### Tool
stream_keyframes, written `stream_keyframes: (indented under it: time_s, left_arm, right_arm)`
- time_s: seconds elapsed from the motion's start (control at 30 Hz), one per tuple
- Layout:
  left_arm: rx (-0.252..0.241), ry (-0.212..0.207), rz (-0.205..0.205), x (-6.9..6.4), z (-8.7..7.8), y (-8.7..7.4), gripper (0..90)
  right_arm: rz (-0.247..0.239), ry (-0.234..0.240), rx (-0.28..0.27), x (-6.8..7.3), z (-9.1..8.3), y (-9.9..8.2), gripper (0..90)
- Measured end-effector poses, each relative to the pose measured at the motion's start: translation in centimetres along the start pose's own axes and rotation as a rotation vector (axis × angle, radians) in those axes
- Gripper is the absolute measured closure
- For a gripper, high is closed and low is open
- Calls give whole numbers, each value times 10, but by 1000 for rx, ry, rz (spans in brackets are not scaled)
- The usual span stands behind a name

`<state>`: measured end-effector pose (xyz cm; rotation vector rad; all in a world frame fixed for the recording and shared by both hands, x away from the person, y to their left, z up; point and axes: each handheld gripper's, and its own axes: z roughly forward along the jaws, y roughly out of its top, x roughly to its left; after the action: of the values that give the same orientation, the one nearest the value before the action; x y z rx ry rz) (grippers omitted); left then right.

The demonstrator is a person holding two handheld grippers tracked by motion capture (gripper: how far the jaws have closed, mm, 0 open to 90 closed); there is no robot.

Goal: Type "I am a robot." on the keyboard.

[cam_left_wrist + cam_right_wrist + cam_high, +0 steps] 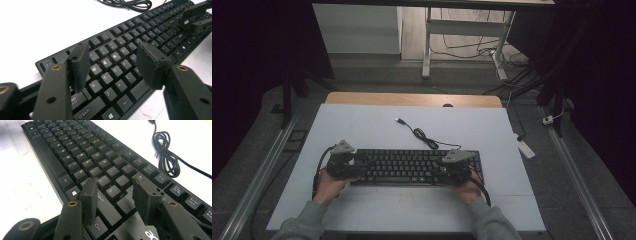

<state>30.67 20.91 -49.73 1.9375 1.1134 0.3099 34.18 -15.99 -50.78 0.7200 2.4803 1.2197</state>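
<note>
Keyboard (412, 166) lies flat on white table (362, 130), near its front edge, cable (424, 137) trailing behind. Left gripper (346, 165) and right gripper (451, 169) poised over opposite ends, jaws apart, empty. Likely rigid, light plastic; grasp by end edges, not keys.

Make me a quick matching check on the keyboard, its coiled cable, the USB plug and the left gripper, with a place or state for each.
Things:
1. keyboard
2. coiled cable
3. USB plug
4. left gripper

Places or states:
A. bare cable end, farthest from the person
B. jaws apart over the keys at the Esc end
C. flat on the white mat
D. bundled just behind the keyboard

Pairs: 1-C, 2-D, 3-A, 4-B
</note>
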Motion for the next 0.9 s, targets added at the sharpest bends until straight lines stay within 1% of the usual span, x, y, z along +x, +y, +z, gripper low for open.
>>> stream_keyframes:
  time_s: [0.2,0.33,0.4,0.43,0.57,0.7,0.83,0.9]
  left_arm:
    - [11,-1,-3,1,1,0,389]
    - [18,-1,-2,0,2,0,382]
    - [23,-1,-4,0,3,0,378]
    - [24,-1,-3,0,3,0,377]
    - [26,-1,-3,-1,3,0,376]
    - [31,-3,-1,-1,4,0,375]
    - [36,-4,0,-3,6,0,372]
    - [38,-5,1,-3,6,0,372]
  right_arm:
    - [2,3,-5,0,0,0,556]
    - [16,18,-25,1,-1,2,555]
    - [8,18,-28,2,-1,4,555]
    - [12,20,-32,3,-1,4,555]
    - [1,22,-29,5,-1,6,555]
    - [0,35,-40,8,1,9,556]
    - [12,58,-56,11,5,13,561]
    - [6,65,-54,14,7,16,568]
